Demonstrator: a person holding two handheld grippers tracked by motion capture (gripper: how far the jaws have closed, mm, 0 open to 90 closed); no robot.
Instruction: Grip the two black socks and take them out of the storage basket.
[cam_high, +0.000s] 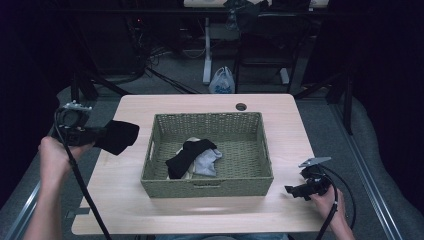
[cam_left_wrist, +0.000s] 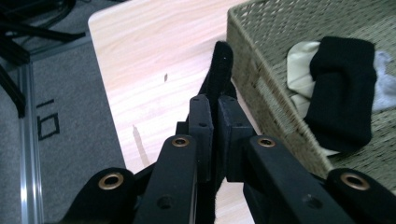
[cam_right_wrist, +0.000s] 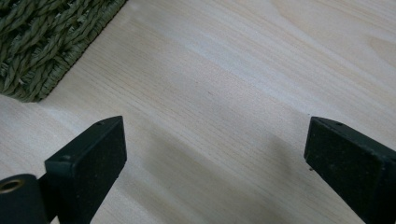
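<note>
- Left of the woven basket (cam_high: 207, 187), over the table's (cam_high: 280, 210) left edge, the left gripper (cam_high: 102, 134) holds a black sock (cam_high: 120, 136) pinched tight between its jaws.
- Between the basket's left wall and that table edge lies a bare strip of wood; the sock hangs above it, just outside the wall.
- Right of the basket, the right gripper (cam_high: 295, 190) sits near the table's front right corner with its jaws spread wide and nothing between them, bare wood all around.
- The held sock is plain black, soft and limp, and in the left gripper view (cam_left_wrist: 219, 70) it shows as a narrow folded edge rising past the fingertips.
- Inside the basket lie another black sock (cam_high: 187, 156), a grey one (cam_high: 207, 161) and a cream piece (cam_left_wrist: 299, 60) beneath them.
- From the right gripper view, the basket's corner weave (cam_right_wrist: 42, 42) shows close up, with coarse twisted strands.
</note>
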